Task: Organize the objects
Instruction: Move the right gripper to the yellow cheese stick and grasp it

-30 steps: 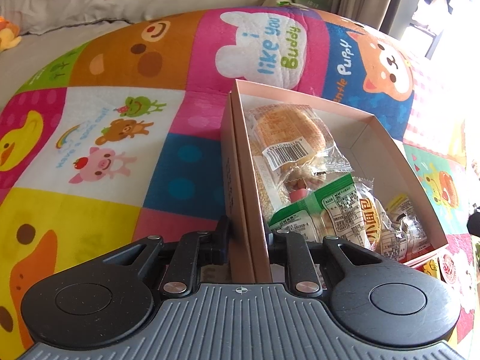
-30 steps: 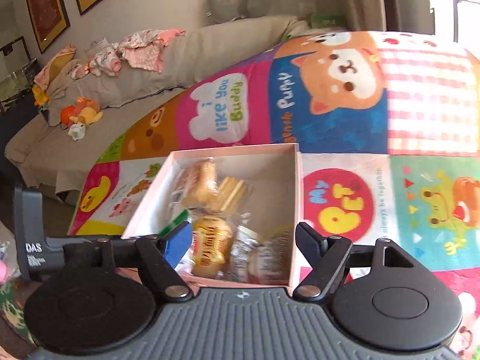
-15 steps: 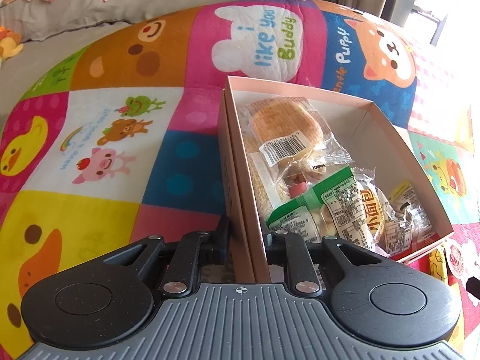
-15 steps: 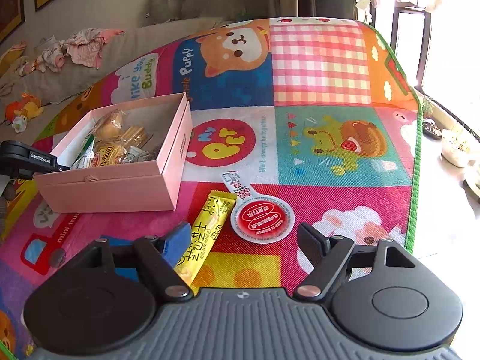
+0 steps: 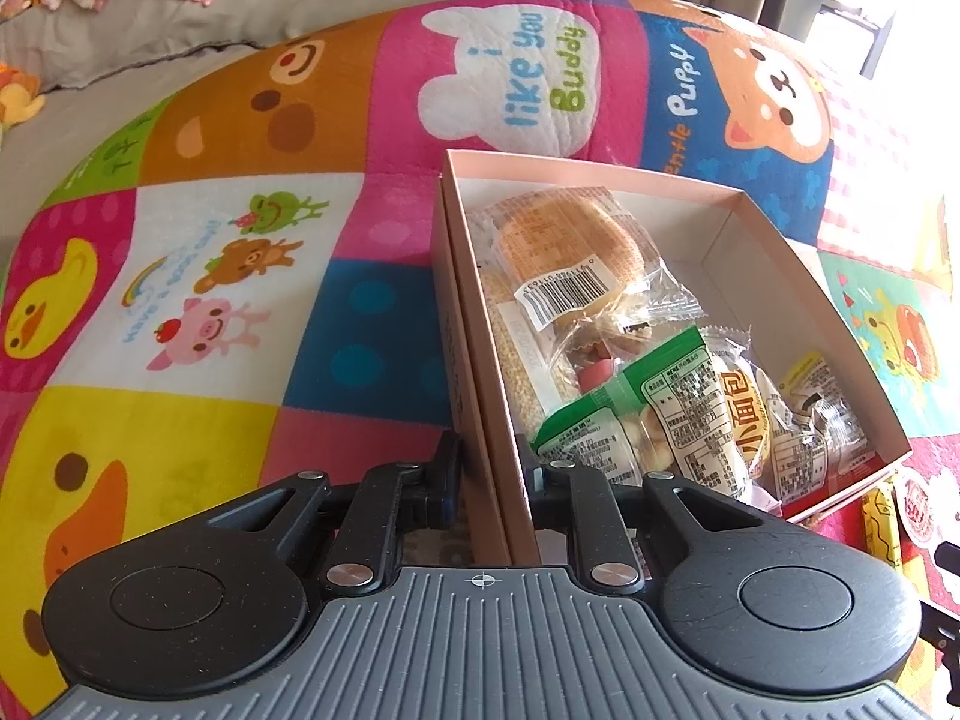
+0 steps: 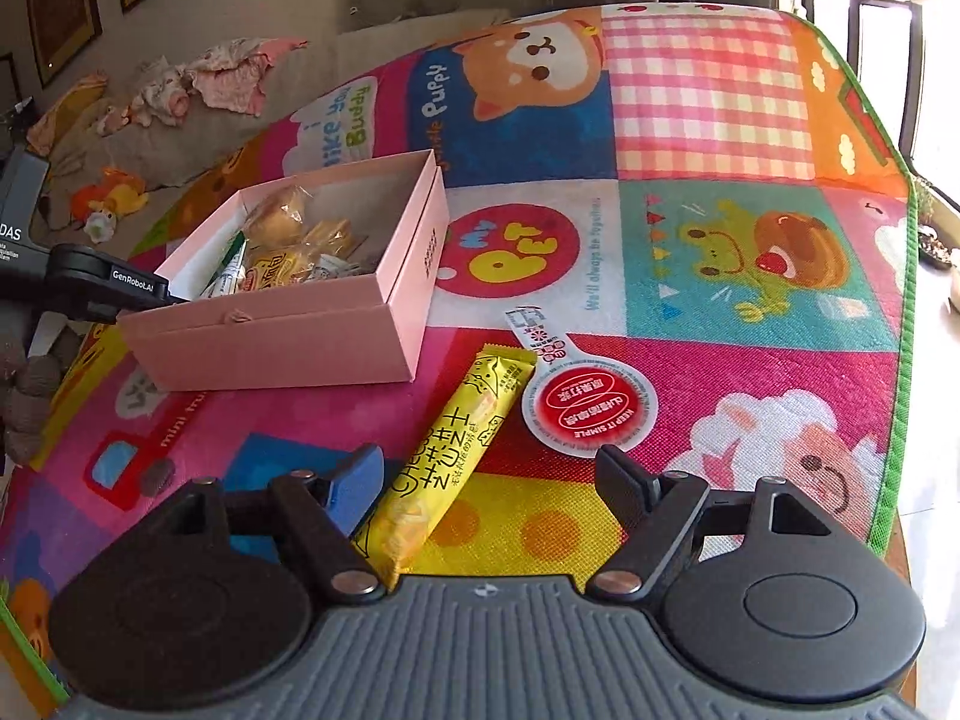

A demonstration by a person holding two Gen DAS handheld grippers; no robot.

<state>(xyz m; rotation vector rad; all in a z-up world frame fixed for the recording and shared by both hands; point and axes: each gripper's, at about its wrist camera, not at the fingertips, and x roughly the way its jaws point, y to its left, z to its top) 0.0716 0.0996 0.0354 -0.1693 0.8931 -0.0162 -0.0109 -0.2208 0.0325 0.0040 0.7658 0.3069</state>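
Observation:
My left gripper (image 5: 489, 462) is shut on the near left wall of an open pink box (image 5: 780, 276), one finger inside and one outside. Several wrapped snacks (image 5: 570, 276) lie in the box. In the right wrist view the same pink box (image 6: 270, 348) sits on the mat at the left. My right gripper (image 6: 489, 462) hovers low over the mat with its jaws wide and closing. A yellow cheese stick packet (image 6: 456, 450) lies slantwise between its fingers, near the blue left pad, untouched. A round red-and-white sachet (image 6: 591, 408) lies just beyond the right finger.
Everything rests on a colourful cartoon play mat (image 6: 708, 252) with a green edge (image 6: 900, 360) at the right, floor beyond it. A grey sofa (image 5: 180, 18) with clothes and a plush toy (image 6: 108, 198) stands behind the mat.
The right gripper swung away from above the box, right and down, to the yellow packet on the mat. The left gripper kept its grip on the box wall.

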